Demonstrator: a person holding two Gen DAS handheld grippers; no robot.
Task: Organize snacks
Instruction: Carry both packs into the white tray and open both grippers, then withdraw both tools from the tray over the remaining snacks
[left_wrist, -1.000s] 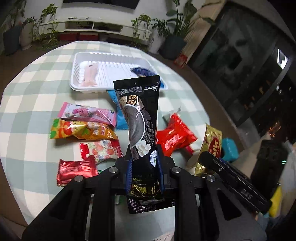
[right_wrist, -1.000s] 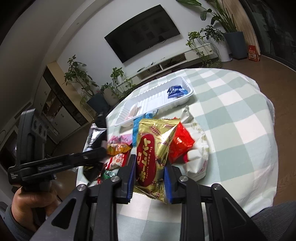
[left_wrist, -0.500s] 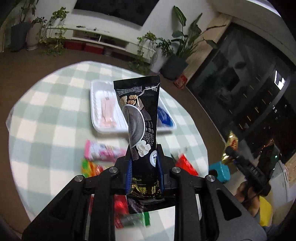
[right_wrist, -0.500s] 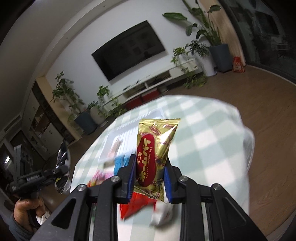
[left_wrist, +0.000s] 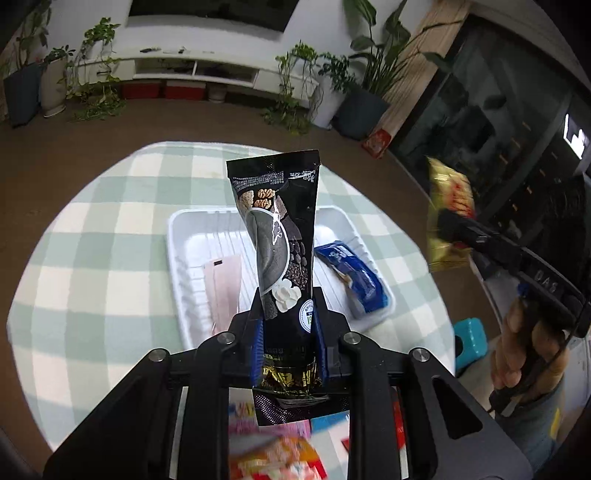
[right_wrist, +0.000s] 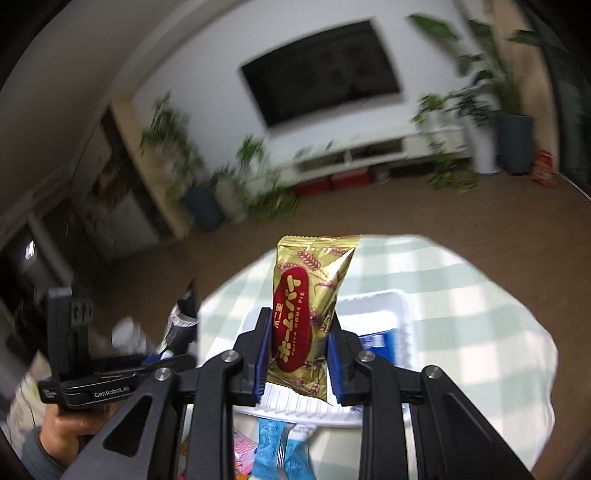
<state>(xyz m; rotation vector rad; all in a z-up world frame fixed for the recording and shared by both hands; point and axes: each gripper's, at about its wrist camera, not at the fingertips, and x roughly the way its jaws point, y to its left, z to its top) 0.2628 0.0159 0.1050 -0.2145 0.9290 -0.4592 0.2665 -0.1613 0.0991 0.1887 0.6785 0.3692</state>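
My left gripper is shut on a tall black snack packet and holds it upright above the near edge of a white tray. A pale pink packet and a blue packet lie in the tray. My right gripper is shut on a gold packet with a red oval label, held above the same tray. The gold packet also shows in the left wrist view, raised at the right beyond the table edge.
The round table has a green and white checked cloth. Loose packets lie below my grippers: pink and orange ones and a light blue one. A teal stool stands on the floor at the right.
Both grippers have risen and moved forward with their packets, from over the loose snacks to over the near edge of the tray.
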